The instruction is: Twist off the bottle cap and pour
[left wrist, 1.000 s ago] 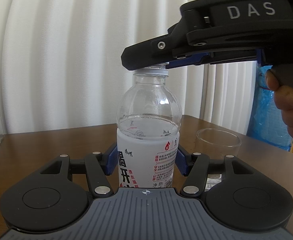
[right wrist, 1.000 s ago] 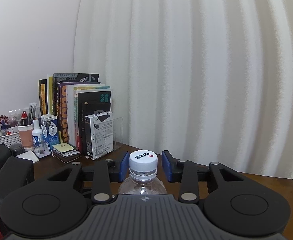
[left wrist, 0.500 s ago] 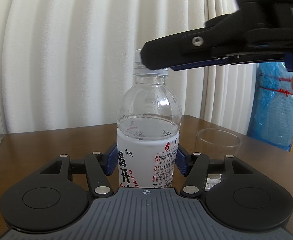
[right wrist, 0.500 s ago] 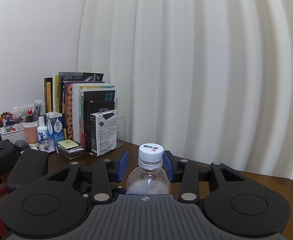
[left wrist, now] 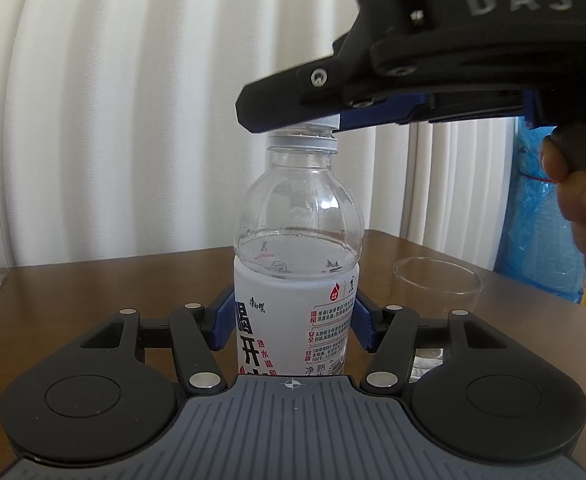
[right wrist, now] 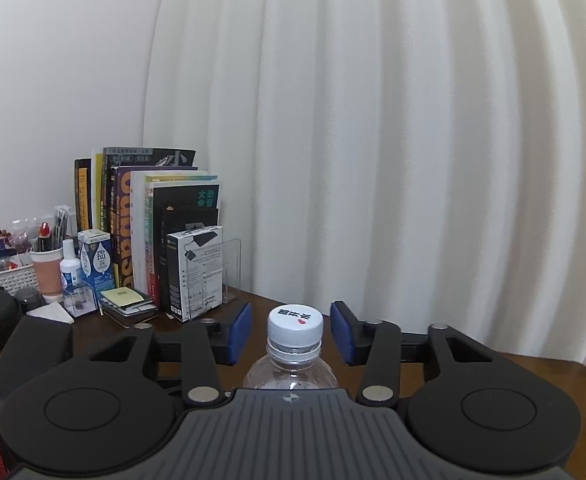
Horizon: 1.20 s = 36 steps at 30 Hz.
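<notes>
The bottle (left wrist: 296,280) stands upright on the wooden counter (left wrist: 93,292), about half full, with its cap (right wrist: 295,325) seated on the neck. The left hand-held gripper (left wrist: 291,324) is clenched on the bottle's labelled body, one blue pad (left wrist: 224,322) pressed to each side.

The right hand-held gripper (right wrist: 291,330) is level with the cap and released: its pads (right wrist: 240,332) stand apart from the cap, with a gap on both sides. In the left wrist view this gripper reaches in from the right over the bottle top, and a hand (left wrist: 585,216) grips its handle at the right edge.

Surroundings:
- A clear glass (left wrist: 437,294) stands on the counter to the right of the bottle, near the left gripper's right finger.
- A row of books (right wrist: 149,220) stands at the back left against the wall, with a white box (right wrist: 195,272) in front of it.
- Further left are a small basket (right wrist: 7,276), a cup of pens (right wrist: 47,268) and small bottles.
- A white curtain (right wrist: 373,140) hangs behind the counter.
- A blue plastic bag (left wrist: 541,240) sits beyond the counter's right edge.

The counter between the bottle and the curtain is bare. Its right edge falls just behind the glass.
</notes>
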{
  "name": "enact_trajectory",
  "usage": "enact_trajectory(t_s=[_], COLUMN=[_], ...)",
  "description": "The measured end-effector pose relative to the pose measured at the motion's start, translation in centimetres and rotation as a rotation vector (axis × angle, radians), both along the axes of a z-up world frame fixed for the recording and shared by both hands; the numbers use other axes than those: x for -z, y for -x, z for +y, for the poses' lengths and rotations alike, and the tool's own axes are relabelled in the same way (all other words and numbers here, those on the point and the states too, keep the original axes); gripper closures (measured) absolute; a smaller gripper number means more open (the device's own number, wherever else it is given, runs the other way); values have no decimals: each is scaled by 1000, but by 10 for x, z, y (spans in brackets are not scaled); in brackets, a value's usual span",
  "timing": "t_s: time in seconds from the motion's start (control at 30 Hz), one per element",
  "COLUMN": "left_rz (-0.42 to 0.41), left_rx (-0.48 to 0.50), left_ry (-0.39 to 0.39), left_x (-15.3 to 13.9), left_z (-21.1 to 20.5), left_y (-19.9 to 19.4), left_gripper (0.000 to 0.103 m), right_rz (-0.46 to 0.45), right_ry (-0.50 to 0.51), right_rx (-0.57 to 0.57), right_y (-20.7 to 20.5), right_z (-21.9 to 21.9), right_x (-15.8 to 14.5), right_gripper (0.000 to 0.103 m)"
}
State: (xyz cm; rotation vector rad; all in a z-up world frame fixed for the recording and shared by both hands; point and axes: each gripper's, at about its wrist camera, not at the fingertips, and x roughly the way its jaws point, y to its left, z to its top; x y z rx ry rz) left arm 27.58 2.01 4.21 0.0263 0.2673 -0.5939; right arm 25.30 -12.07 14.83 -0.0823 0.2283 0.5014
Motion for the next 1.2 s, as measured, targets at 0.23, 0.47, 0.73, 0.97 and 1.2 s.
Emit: enact_trajectory(t_s=[0.23, 0.47, 0.73, 0.97, 1.2], left_rz=[0, -7, -19, -19, -21], left_rx=[-1, 17, 35, 43, 42], left_ry=[0, -10, -18, -20, -24], left_x=[1, 1, 2, 2, 2], left_z=[1, 5, 8, 12, 10], left_y=[2, 1, 2, 0, -2], left_gripper=[45, 45, 46, 46, 46], right_rz=[17, 56, 85, 141, 89], right_ry=[-25, -47, 12, 25, 49], right_rx=[-12, -98, -339, -553, -552], right_y=[-3, -12, -35, -59, -53], right_z=[-5, -20, -40, -53, -53], right_x=[0, -3, -10, -17, -17], right_gripper=[71, 71, 71, 71, 67])
